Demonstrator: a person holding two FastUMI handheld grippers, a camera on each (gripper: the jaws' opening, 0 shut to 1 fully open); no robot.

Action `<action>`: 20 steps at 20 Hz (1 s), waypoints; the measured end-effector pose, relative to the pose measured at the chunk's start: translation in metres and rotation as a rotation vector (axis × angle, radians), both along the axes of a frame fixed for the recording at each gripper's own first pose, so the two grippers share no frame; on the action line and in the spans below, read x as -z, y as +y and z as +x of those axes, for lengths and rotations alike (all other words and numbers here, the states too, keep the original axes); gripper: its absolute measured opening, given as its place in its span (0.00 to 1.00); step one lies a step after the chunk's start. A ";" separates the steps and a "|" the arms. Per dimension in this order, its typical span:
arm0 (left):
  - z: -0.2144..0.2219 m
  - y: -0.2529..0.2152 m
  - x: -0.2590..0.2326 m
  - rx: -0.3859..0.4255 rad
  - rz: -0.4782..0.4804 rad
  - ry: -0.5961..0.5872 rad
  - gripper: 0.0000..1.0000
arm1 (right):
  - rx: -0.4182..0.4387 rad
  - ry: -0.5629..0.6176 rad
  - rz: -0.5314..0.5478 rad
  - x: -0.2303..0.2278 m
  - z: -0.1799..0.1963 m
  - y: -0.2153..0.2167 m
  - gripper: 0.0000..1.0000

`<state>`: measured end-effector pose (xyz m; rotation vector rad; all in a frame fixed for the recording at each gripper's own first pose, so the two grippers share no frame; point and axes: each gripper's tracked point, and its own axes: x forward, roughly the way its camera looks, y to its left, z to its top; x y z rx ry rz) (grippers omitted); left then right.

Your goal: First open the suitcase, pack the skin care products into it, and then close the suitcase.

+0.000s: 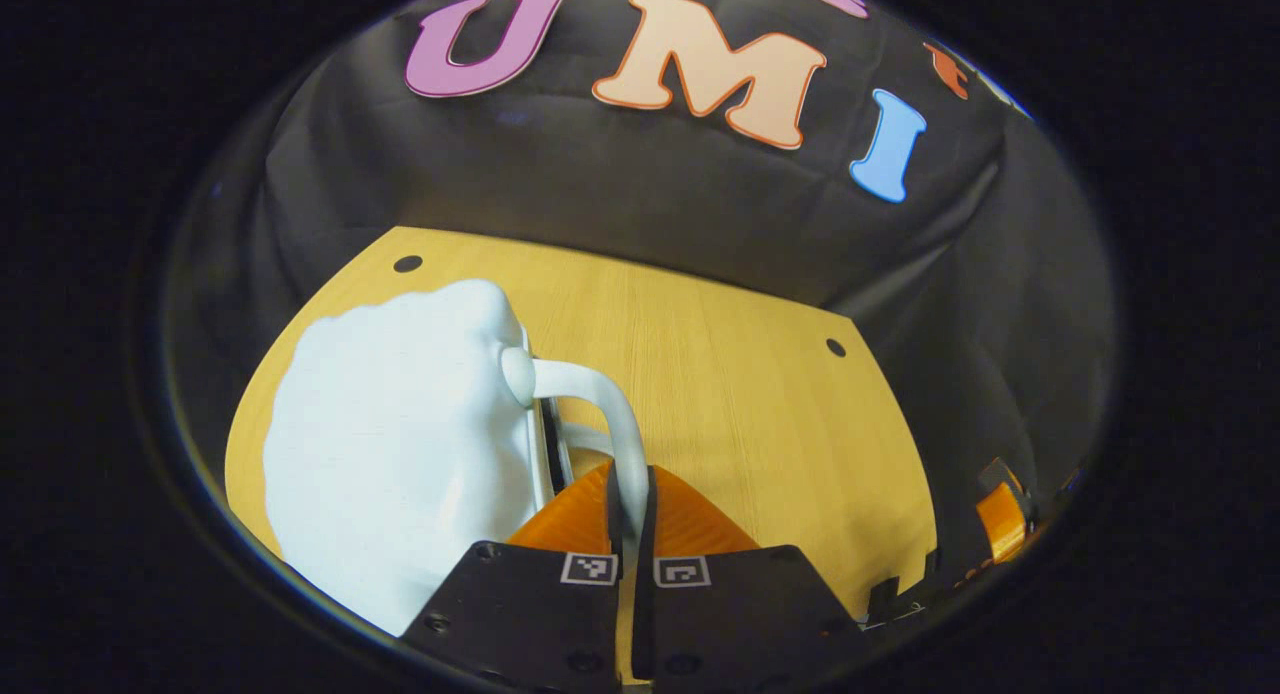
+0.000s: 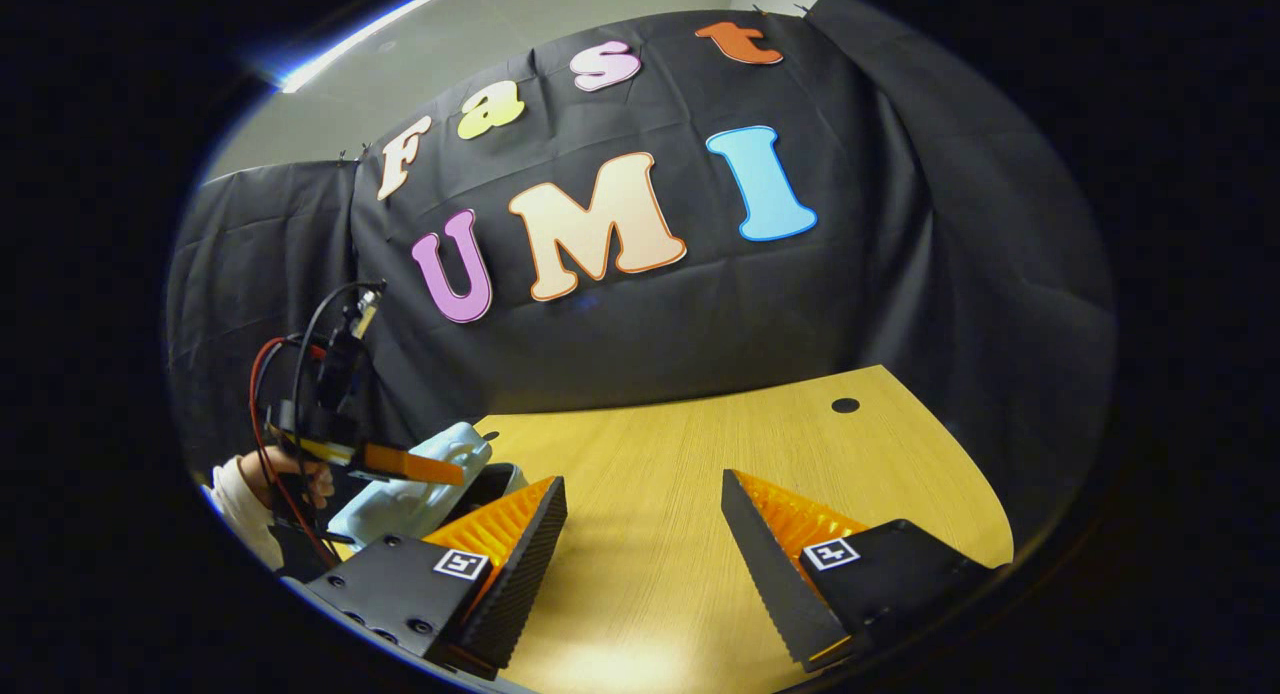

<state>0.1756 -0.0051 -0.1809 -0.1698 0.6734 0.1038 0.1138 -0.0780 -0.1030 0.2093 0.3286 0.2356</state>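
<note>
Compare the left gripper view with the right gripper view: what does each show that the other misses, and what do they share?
Left gripper view: the suitcase close up, its handle pinched between the jaws of the left gripper. Right gripper view: the right gripper, jaws wide open above bare table, plus a hand holding the left gripper farther off, with red and black cables. Shared: the suitcase, the wooden table and the black cloth wall.

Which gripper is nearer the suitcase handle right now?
Left. The left gripper is shut on the handle of the suitcase. The right gripper hangs open over the table, off to the suitcase's side.
</note>
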 end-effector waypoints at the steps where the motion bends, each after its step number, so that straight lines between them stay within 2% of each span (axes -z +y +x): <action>1: 0.002 -0.002 0.009 -0.003 0.013 0.013 0.00 | 0.002 0.000 0.001 0.000 -0.002 -0.002 0.98; 6: 0.007 -0.011 0.046 0.002 0.106 0.073 0.05 | 0.013 -0.004 -0.010 -0.006 -0.013 -0.008 0.98; 7: 0.008 -0.011 0.047 0.001 0.126 0.075 0.08 | 0.015 -0.009 -0.015 -0.008 -0.016 -0.009 0.98; 9: 0.008 -0.005 0.041 -0.006 0.199 0.044 0.21 | 0.021 -0.017 -0.024 -0.012 -0.019 -0.010 0.98; 10: 0.005 -0.005 0.034 -0.006 0.232 0.027 0.29 | 0.025 -0.022 -0.024 -0.015 -0.020 -0.010 0.98; 13: 0.001 -0.004 -0.001 -0.008 0.356 -0.066 0.91 | 0.027 -0.047 -0.020 -0.026 -0.025 -0.005 0.98; 16: -0.010 -0.015 -0.046 -0.003 0.444 -0.209 0.93 | 0.032 -0.070 -0.031 -0.035 -0.030 -0.004 0.98; 18: -0.023 -0.028 -0.065 0.004 0.426 -0.278 0.95 | 0.039 -0.083 -0.027 -0.043 -0.034 -0.003 0.98; 20: -0.038 -0.038 -0.075 -0.009 0.366 -0.315 0.95 | 0.050 -0.108 -0.025 -0.054 -0.039 -0.003 0.98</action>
